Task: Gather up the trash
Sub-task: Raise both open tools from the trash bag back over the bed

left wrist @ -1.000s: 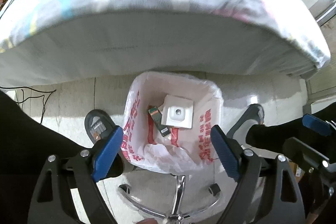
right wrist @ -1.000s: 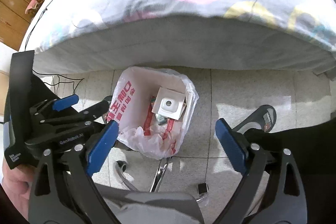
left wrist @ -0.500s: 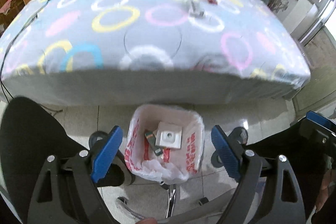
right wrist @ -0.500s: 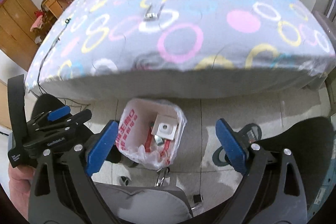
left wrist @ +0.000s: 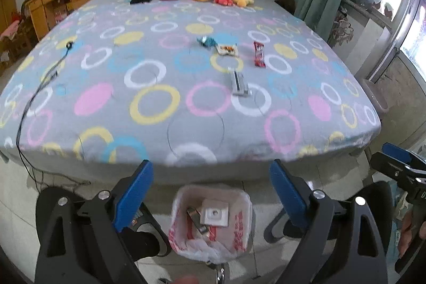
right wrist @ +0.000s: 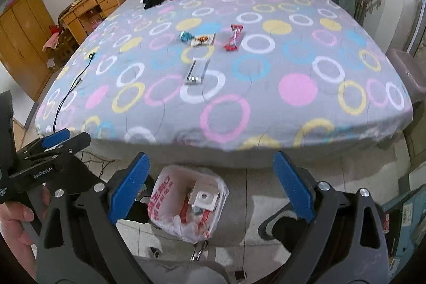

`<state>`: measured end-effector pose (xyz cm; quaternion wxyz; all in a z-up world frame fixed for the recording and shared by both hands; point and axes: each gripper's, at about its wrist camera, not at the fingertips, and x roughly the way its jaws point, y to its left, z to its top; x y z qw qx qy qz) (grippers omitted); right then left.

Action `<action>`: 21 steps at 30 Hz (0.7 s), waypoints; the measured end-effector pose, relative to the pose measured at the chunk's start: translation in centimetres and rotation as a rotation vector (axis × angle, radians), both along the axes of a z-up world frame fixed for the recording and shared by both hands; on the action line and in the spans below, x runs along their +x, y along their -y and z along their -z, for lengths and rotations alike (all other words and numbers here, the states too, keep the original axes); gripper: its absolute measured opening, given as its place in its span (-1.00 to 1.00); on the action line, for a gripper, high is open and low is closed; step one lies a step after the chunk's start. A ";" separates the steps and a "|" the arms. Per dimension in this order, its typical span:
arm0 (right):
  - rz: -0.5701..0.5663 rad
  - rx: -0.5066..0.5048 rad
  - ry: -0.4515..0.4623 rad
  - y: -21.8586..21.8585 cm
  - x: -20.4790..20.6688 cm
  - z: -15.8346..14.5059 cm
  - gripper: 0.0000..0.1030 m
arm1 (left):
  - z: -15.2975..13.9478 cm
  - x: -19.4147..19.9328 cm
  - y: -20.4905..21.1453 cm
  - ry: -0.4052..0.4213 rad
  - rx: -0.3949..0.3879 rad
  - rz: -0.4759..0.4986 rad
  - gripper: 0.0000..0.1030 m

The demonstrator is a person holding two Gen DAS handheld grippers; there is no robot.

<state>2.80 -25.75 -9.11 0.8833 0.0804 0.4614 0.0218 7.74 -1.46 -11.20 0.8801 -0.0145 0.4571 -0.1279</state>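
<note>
Four pieces of trash lie on the bed (left wrist: 93,87), grouped near its middle: a silver strip wrapper (left wrist: 239,84) closest to the foot edge, and behind it a red wrapper (left wrist: 258,54), a white snack packet (left wrist: 227,49) and a small crumpled blue wrapper (left wrist: 206,41). The silver strip wrapper (right wrist: 196,71) runs with its long axis roughly from foot to head of the bed, that is, along the line of reach rather than across it; it lies ahead of and above both tools, well apart from them. From the left wrist view it sits slightly right of centre; from the right wrist view, slightly left of centre, so it lies about between the two and neither arm is clearly nearer. The left gripper (left wrist: 210,193) is spread wide and holds nothing; the right gripper (right wrist: 211,185) is likewise wide and empty. Both hang over the floor at the foot of the bed, above a bin lined with a white bag (left wrist: 241,225) that already holds a white square card (left wrist: 215,213) and a dark wrapper (left wrist: 195,217). Judgement: the next reach goes forward over the mattress edge to the silver strip, with jaws set across its narrow width.
</note>
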 end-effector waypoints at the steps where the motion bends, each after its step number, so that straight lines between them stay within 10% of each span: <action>1: -0.001 -0.002 0.007 0.0 0.3 -0.4 0.78 | -0.3 0.4 -0.1 0.006 0.000 0.001 0.68; 21: -0.009 -0.092 0.026 0.9 15.3 -3.2 0.78 | -1.9 17.1 1.5 0.054 0.047 0.019 0.68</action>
